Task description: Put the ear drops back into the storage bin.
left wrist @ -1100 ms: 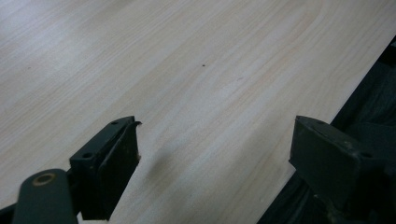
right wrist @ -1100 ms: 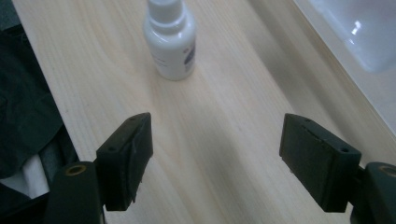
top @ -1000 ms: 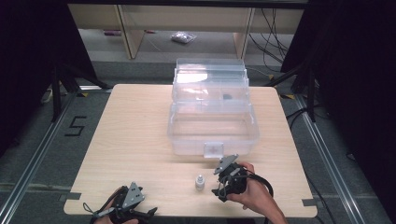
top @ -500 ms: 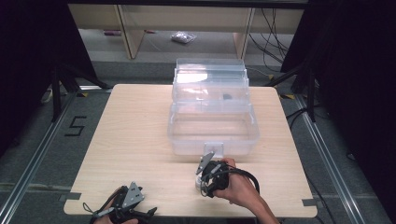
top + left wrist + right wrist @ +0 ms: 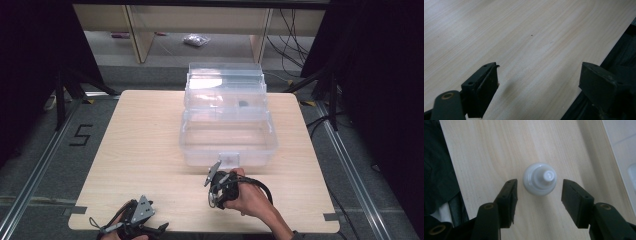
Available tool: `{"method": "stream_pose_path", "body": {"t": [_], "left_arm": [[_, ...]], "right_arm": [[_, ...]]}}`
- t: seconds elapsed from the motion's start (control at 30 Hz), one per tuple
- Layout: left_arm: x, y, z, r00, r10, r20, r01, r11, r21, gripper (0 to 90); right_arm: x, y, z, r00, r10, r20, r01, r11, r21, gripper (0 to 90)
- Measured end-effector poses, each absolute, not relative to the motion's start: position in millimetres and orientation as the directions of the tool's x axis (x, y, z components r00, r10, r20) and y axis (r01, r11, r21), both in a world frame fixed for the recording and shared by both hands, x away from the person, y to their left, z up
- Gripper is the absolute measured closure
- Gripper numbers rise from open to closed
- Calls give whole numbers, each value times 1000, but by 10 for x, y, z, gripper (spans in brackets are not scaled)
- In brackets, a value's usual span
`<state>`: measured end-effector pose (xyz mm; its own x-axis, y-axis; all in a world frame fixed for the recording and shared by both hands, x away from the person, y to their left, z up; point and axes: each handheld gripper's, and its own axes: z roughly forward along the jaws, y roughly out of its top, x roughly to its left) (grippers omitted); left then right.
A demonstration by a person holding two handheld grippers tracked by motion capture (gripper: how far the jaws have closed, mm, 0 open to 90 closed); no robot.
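- High view: your right tool [image 5: 214, 187] hangs over the table [image 5: 145, 150] just before the clear box [image 5: 227, 135]; your left tool [image 5: 132, 225] idles.
- Left gripper view: jaws released, nothing between.
- Right gripper view: jaws have just been closing around the small white bottle [image 5: 540, 182], not yet touching. Next, finish clamping.

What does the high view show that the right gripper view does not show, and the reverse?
High view alone: the clear plastic tiered box standing open at the table's far side, the left tool at the near edge, and the hand that carries the right tool.

Right gripper view alone: the small white bottle seen from above, upright between the right tool's pads, with gaps on both sides; the jaws have just been closing.

Both: the light wooden table.
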<state>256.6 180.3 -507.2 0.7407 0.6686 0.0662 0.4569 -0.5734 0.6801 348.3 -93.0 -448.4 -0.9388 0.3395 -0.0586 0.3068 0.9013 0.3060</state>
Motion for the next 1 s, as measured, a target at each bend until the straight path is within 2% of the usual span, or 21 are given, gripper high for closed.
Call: {"method": "stream_pose_path", "body": {"t": [0.23, 0.27, 0.37, 0.53, 0.6, 0.73, 1.0], "left_arm": [[2572, 1810, -5061, 744, 664, 78, 448, -581, 680, 150], [2570, 1809, -5061, 744, 664, 78, 447, -580, 681, 150], [2567, 1799, -5079, 735, 675, 68, 460, -569, 682, 150], [2566, 1806, -5064, 748, 660, 77, 445, -583, 680, 150], [2562, 1801, -5068, 737, 673, 60, 458, -563, 688, 150], [2566, 1806, -5067, 747, 660, 76, 446, -583, 678, 150], [2569, 1809, -5058, 746, 662, 72, 447, -578, 683, 150]], "right_arm": [[3521, -844, -4480, -947, 316, -61, 287, 916, 279, 507], [3557, -840, -4482, -957, 278, -84, 247, 932, 266, 509], [3548, -811, -4475, -946, 315, -74, 291, 928, 232, 515], [3569, -771, -4515, -946, 318, -70, 298, 932, 208, 544], [3587, -756, -4529, -955, 287, -72, 268, 943, 198, 556], [3588, -729, -4538, -953, 295, -67, 278, 942, 191, 598], [3616, -742, -4489, -958, 274, -86, 255, 949, 183, 602]]}}
